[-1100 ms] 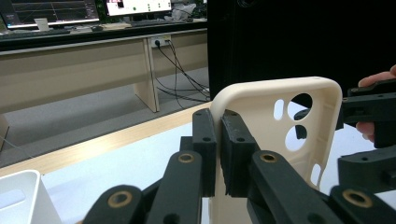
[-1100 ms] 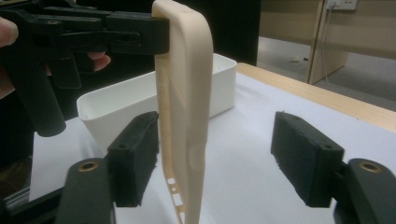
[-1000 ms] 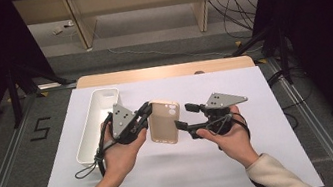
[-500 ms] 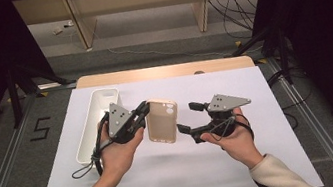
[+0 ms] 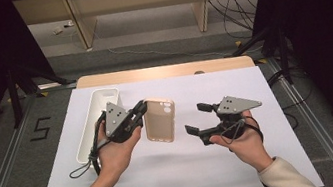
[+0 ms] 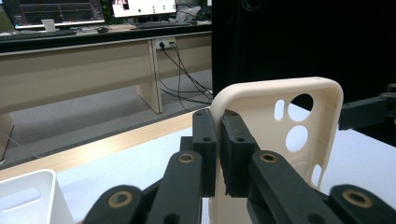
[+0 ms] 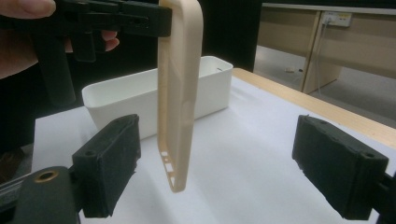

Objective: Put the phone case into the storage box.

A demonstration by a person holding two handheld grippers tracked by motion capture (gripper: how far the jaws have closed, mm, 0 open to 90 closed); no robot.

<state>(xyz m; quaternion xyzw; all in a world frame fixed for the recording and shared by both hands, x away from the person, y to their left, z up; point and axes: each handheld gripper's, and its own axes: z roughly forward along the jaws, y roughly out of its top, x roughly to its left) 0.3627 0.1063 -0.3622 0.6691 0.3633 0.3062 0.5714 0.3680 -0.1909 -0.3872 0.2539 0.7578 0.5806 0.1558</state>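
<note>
From the high view, a person sits at a table covered with a white sheet (image 5: 177, 173), a gripper in each hand. The left gripper (image 5: 141, 111) holds a beige phone case (image 5: 160, 120) by its side edge, lifted above the sheet. To the left lies a long white tray (image 5: 91, 136). The right gripper (image 5: 198, 119) sits apart from the case, to its right, jaws spread wide with nothing between them; they have just been opening.

In the left gripper view, the two black jaws are pressed nearly together on the thin wall of the phone case (image 6: 280, 140), near a corner. The case stands upright, its camera cut-outs facing the viewer. A corner of the white tray (image 6: 32, 196) shows at lower left.

In the right gripper view, the phone case (image 7: 180, 102) hangs edge-on between the wide-open jaws, touching neither pad. The left gripper (image 7: 159, 21) clamps its top edge. The white tray (image 7: 140, 100) sits behind it.

This looks like a handover or a regrasp, with the right gripper released and the case carried by the left alone. The next move probably calls for either carrying the case to the tray, or closing the right jaws squarely on the lower edge without twisting the thin, flexible wall.
</note>
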